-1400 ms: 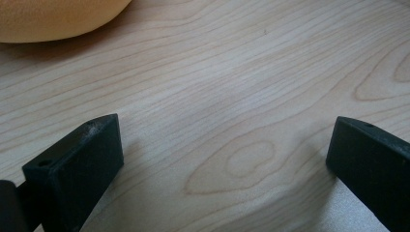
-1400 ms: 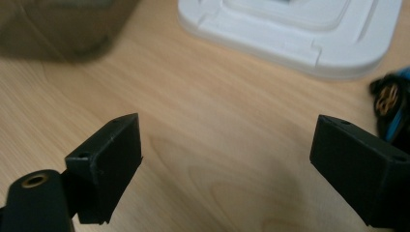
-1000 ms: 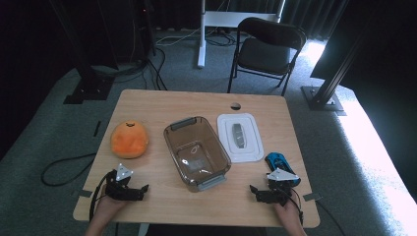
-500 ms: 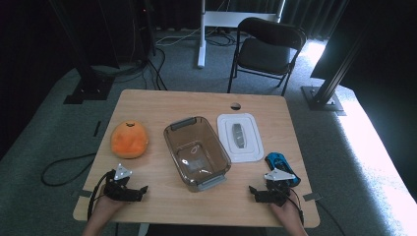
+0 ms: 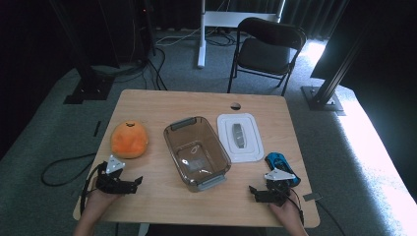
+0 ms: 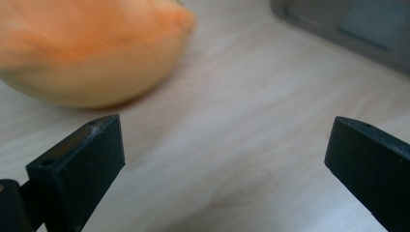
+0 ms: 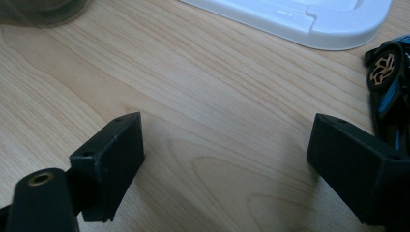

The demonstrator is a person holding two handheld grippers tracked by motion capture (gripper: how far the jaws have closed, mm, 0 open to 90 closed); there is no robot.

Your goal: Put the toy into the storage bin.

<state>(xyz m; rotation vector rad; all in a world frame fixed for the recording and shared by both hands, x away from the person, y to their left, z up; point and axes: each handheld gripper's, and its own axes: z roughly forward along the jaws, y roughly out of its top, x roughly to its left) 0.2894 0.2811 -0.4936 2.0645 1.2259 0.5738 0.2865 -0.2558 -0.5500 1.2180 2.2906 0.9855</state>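
An orange plush toy (image 5: pixel 129 139) lies on the wooden table (image 5: pixel 162 105) at the left; in the left gripper view the plush toy (image 6: pixel 92 48) sits just beyond the jaws, up and to the left. My left gripper (image 5: pixel 138 182) rests near the front left edge, open and empty, and its jaws stand wide apart around bare wood (image 6: pixel 225 159). A blue toy car (image 5: pixel 279 164) lies at the right, and the car (image 7: pixel 389 82) is beside my right jaw. My right gripper (image 5: pixel 252 191) is open and empty (image 7: pixel 227 159).
A clear plastic container (image 5: pixel 196 151) with grey handles stands in the table's middle. Its white lid (image 5: pixel 240 137) lies flat to the right of it. A black folding chair (image 5: pixel 268 49) stands beyond the table. Cables trail on the carpet at the left.
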